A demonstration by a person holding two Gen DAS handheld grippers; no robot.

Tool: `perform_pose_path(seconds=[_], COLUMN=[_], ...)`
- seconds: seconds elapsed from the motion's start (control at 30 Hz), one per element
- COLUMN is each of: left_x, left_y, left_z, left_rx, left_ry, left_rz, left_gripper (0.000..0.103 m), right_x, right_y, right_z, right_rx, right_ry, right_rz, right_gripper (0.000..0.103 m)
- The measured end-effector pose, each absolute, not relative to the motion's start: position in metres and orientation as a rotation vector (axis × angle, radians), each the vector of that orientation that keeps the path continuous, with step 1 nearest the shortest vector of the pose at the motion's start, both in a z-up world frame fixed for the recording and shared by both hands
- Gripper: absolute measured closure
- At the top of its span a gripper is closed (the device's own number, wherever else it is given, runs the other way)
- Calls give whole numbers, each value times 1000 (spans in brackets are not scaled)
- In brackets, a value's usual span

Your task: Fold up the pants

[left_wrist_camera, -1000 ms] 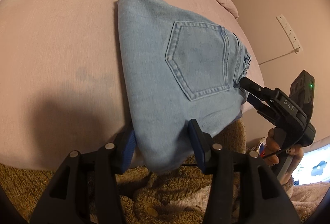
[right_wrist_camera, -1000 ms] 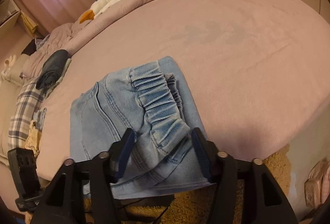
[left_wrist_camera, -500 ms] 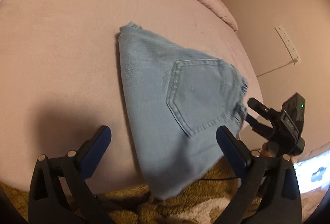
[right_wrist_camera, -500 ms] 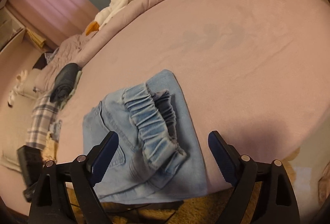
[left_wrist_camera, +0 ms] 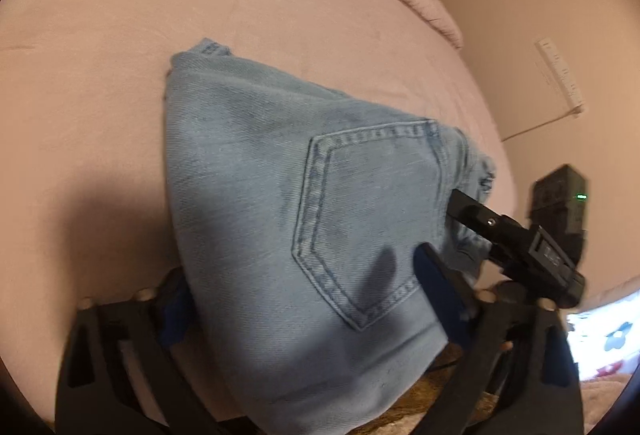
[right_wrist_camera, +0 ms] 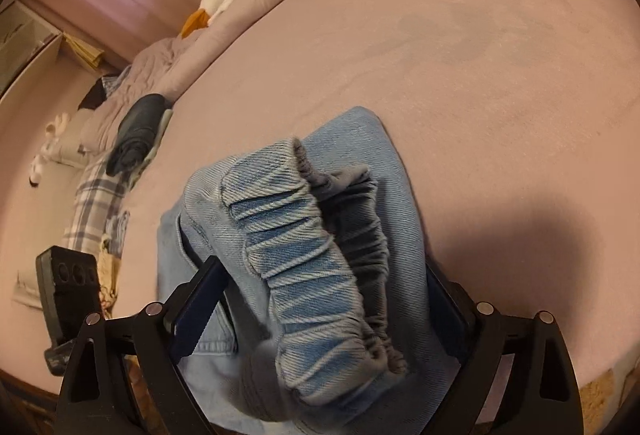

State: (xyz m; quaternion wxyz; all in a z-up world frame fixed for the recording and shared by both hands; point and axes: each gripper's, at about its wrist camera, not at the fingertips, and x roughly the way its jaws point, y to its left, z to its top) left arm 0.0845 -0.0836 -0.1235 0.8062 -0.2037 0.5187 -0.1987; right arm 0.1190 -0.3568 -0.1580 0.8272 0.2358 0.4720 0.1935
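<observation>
The pants (left_wrist_camera: pixel 288 227), light blue denim already folded into a compact bundle, are lying at the near edge of the bed (left_wrist_camera: pixel 120 35), their lowest fold hanging just over that edge; the left gripper (left_wrist_camera: pixel 304 295) is straddling the pocket end with its jaws closing around the bundle, the denim sitting between the pads though I cannot tell that they are pressing yet; the right gripper (right_wrist_camera: pixel 324 315) is standing wide around the gathered elastic waistband (right_wrist_camera: pixel 304 267), pads apparently clear of it. To do this step well, both grips should probably bite through every layer at once, so that nothing slips apart when the bundle is lifted or turned. The long axis is running from the near edge toward the bed's middle; the waistband is facing the right-hand side.
</observation>
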Motion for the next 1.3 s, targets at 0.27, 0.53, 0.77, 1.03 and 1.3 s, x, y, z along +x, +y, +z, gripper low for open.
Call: perform_pose_path(seconds=[0.27, 0.53, 0.77, 1.03, 1.3], left_x=[70, 41, 16, 8, 10], left_y=[-81, -54, -30, -15, -10], left_z=[-111, -77, -52, -44, -40], left_rx=[-435, -458, -426, -422, -420], left_ry=[1076, 1012, 943, 904, 888], left_rz=[-349, -327, -268, -225, -218], left_gripper=[68, 71, 71, 70, 70], right_x=[97, 64, 61, 58, 65], right_y=[-339, -304, -279, -260, -256], right_z=[-137, -101, -87, -75, -75], right_rx=[447, 311, 275, 243, 246], right_ry=[969, 871, 838, 807, 817], right_rz=[337, 341, 397, 422, 421], right_gripper=[47, 49, 49, 49, 49])
